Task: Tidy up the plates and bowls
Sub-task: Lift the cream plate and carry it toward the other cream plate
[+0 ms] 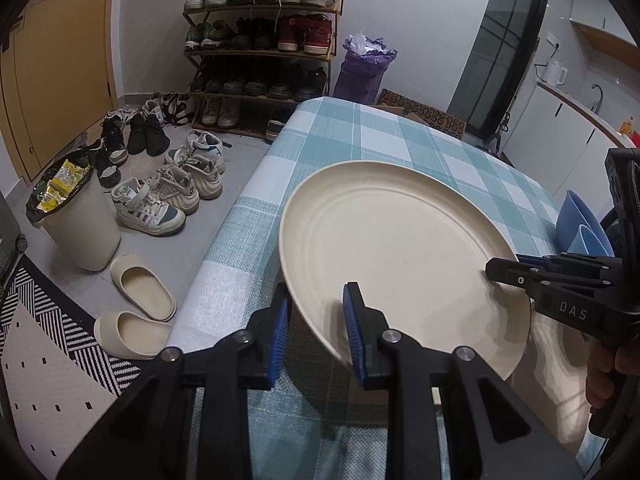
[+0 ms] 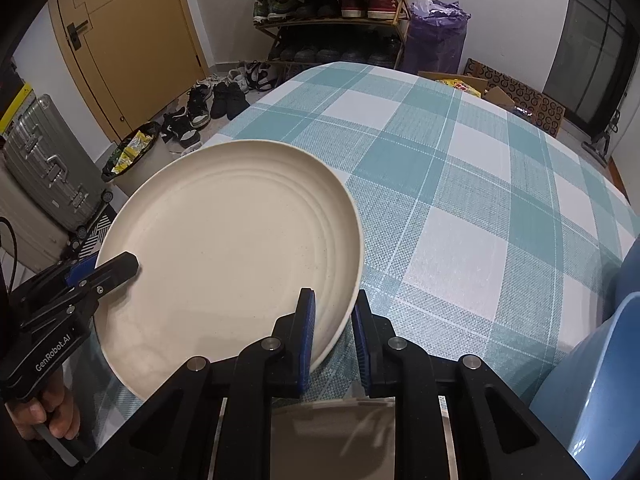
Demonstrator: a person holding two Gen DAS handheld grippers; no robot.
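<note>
Two hand-held grippers clamping cream plate (image 1: 400, 248) rim, tilted above tablecloth (image 2: 460, 208)

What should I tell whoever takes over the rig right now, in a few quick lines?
Left gripper: shut on the cream plate's near-left rim.
Right gripper: shut on the same plate's opposite rim.
Plate is tilted over the checked tablecloth; blue bowls sit at the right edge.
Done: plate gripped by both.
Left: set it down in its place, then sort the bowls.
</note>
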